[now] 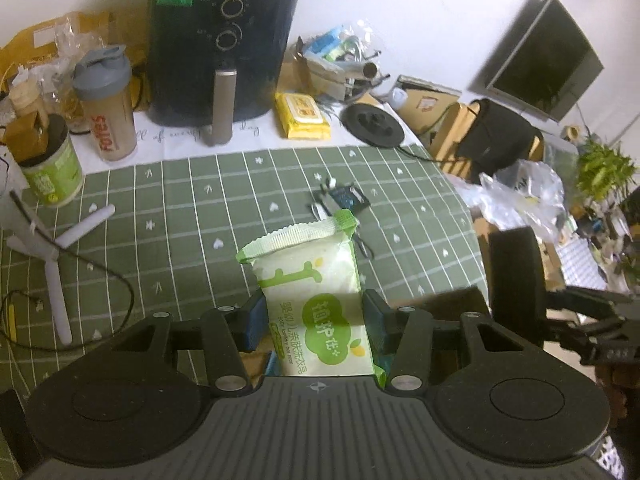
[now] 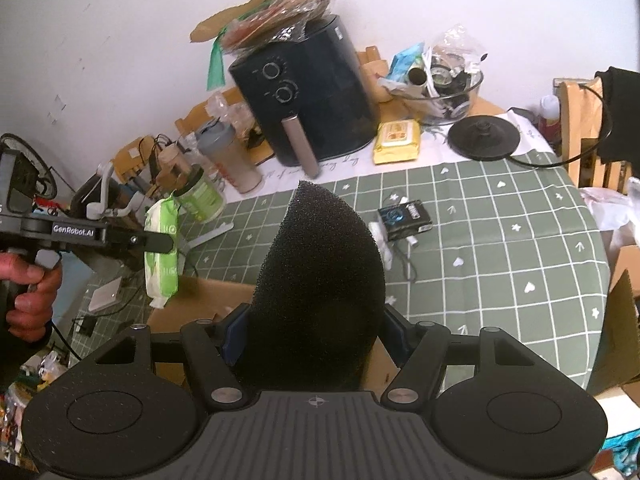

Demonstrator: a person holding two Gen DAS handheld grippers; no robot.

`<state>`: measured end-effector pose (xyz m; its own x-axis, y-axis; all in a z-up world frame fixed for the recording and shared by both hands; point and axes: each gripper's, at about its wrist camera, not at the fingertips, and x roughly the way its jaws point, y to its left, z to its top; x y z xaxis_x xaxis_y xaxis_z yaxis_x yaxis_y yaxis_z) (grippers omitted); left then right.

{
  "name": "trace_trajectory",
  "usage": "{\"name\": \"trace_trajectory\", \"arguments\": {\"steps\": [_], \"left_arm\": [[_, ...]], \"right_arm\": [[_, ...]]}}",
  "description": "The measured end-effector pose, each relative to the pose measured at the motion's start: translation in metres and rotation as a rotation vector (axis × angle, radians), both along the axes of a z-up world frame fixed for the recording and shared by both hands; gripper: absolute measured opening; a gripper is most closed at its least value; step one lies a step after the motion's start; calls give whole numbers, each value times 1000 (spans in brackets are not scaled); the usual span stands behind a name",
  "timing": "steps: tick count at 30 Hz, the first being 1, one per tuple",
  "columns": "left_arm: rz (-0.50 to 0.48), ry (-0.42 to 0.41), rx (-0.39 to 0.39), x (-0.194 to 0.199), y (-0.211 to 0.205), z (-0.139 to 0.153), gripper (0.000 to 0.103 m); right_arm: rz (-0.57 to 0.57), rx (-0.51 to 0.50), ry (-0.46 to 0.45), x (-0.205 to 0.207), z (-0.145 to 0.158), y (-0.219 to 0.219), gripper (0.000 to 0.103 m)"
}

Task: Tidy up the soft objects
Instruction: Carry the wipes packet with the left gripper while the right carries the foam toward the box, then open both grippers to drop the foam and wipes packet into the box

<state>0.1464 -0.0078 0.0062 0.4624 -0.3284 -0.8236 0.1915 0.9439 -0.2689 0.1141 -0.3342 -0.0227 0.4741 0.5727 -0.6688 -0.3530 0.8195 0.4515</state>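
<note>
**Both tools carrying soft items above a cluttered counter**

We hold one tool in each hand over a counter covered in a green checked cloth. Our left tool is clenched on a soap packet, white with green print, its crimped top edge pointing away from us; in the right wrist view the same packet hangs clear of the cloth. Our right tool grips a black foam sponge, a tall rounded wedge that blocks much of that camera's forward view. Below and between the tools sits an open cardboard box, which we judge to be the likely place for both items.

Farther back stand an air fryer, a shaker bottle and a yellow wipes pack. A small dark packet lies on the cloth ahead.

Risks, as we judge them: the glossy soap wrapper could slip through the pads, and the sponge could compress and twist loose. With the sponge hiding the box, we could release it onto the rim or bump the tools together.
</note>
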Motion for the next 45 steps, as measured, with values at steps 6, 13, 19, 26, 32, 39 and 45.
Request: {"name": "trace_trajectory", "arguments": {"steps": [6, 13, 19, 26, 32, 39, 45], "left_arm": [[-44, 34, 6, -20, -1, -8, 49], [-92, 68, 37, -30, -7, -24, 58], [-68, -23, 32, -54, 0, -16, 75], [19, -34, 3, -78, 18, -19, 75], [99, -54, 1, -104, 32, -24, 75], [169, -37, -23, -122, 46, -32, 75], [202, -30, -37, -130, 51, -36, 75]], "right_arm": [[11, -2, 3, -13, 0, 6, 70], [19, -10, 5, -25, 0, 13, 70], [19, -22, 26, -32, -6, 16, 70], [46, -27, 45, -37, -11, 29, 70], [90, -15, 41, -30, -6, 50, 70], [148, 3, 8, -18, 5, 86, 75], [223, 20, -24, -19, 10, 105, 97]]}}
